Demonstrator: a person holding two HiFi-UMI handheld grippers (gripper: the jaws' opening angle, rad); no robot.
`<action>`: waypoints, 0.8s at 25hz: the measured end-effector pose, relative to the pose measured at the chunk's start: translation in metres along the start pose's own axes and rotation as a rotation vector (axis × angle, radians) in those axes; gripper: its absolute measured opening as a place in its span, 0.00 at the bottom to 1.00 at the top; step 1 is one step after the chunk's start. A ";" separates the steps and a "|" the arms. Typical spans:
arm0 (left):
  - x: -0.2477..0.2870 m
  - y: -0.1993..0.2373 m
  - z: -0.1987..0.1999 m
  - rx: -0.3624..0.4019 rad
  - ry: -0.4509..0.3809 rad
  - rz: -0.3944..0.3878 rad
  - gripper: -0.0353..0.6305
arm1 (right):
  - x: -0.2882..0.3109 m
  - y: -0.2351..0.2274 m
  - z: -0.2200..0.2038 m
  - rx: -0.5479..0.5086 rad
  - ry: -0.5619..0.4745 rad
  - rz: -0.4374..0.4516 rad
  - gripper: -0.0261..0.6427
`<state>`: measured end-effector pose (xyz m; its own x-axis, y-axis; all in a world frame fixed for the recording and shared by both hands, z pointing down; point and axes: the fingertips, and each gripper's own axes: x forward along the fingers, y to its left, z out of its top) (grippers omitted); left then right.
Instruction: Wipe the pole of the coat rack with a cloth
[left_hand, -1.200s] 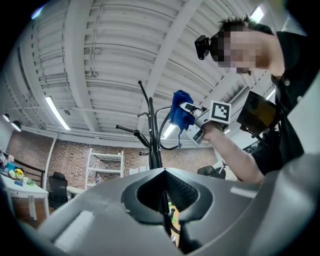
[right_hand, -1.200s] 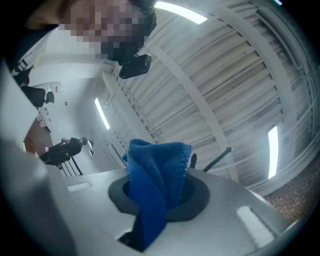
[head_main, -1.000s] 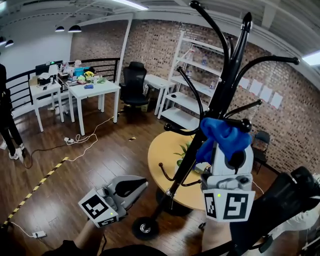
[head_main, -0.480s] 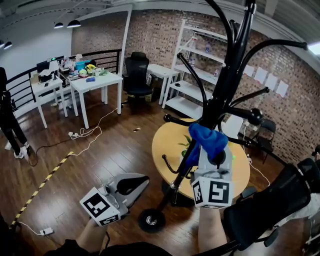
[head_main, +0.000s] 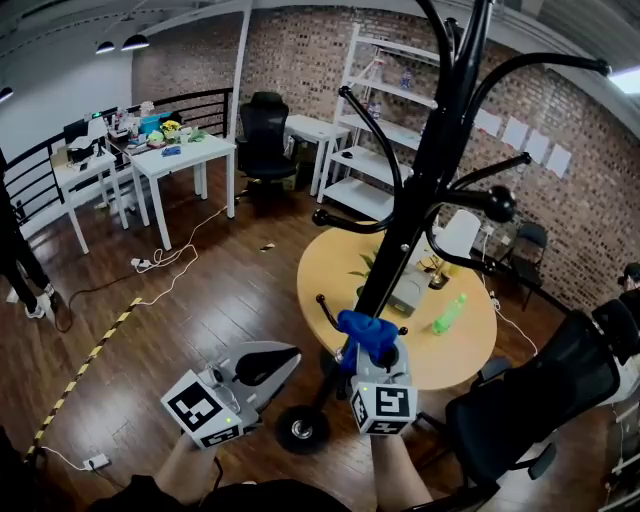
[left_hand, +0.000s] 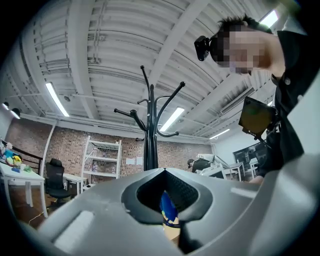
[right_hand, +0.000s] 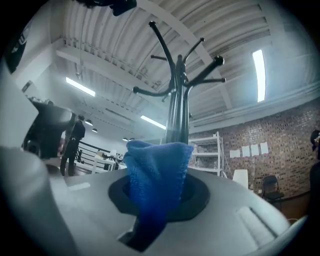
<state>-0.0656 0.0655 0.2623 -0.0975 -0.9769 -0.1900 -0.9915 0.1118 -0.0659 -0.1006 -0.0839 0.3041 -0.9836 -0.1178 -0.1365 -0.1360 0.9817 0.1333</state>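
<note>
The pole (head_main: 420, 190) of the coat rack stands upright. In the head view it slants from its round base (head_main: 300, 428) at near centre up to the far right, so its long axis runs from floor to ceiling. Any wiping stroke has to follow that line. The blue cloth (head_main: 366, 330) sits low on the pole, just above the base, and appears to press against it from the near-right side.

The right gripper (head_main: 376, 358) clenches the cloth, with a bunched fold standing up out of its jaws. In the right gripper view the pole (right_hand: 177, 110) rises straight behind the cloth (right_hand: 157, 180), so the jaws face it squarely. This is the hand on the job, and most of the pole lies above it.

The left gripper (head_main: 285, 358) hovers near left of the pole, close to the base. Its jaws are pressed together on nothing and point toward the cloth. A round yellow table (head_main: 460, 355) stands just beyond the pole.
</note>
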 end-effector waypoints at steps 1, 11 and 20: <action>0.001 -0.002 0.000 -0.001 0.000 -0.003 0.06 | -0.001 0.002 -0.016 0.017 0.043 0.008 0.13; 0.005 -0.016 -0.007 -0.024 0.011 -0.024 0.06 | -0.031 0.020 -0.094 0.097 0.360 0.096 0.13; -0.003 -0.009 -0.012 -0.036 0.016 0.001 0.06 | -0.048 0.027 -0.099 0.099 0.419 0.111 0.12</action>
<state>-0.0574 0.0651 0.2749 -0.0993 -0.9797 -0.1742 -0.9939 0.1062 -0.0305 -0.0687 -0.0665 0.4117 -0.9573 -0.0413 0.2860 -0.0349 0.9990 0.0274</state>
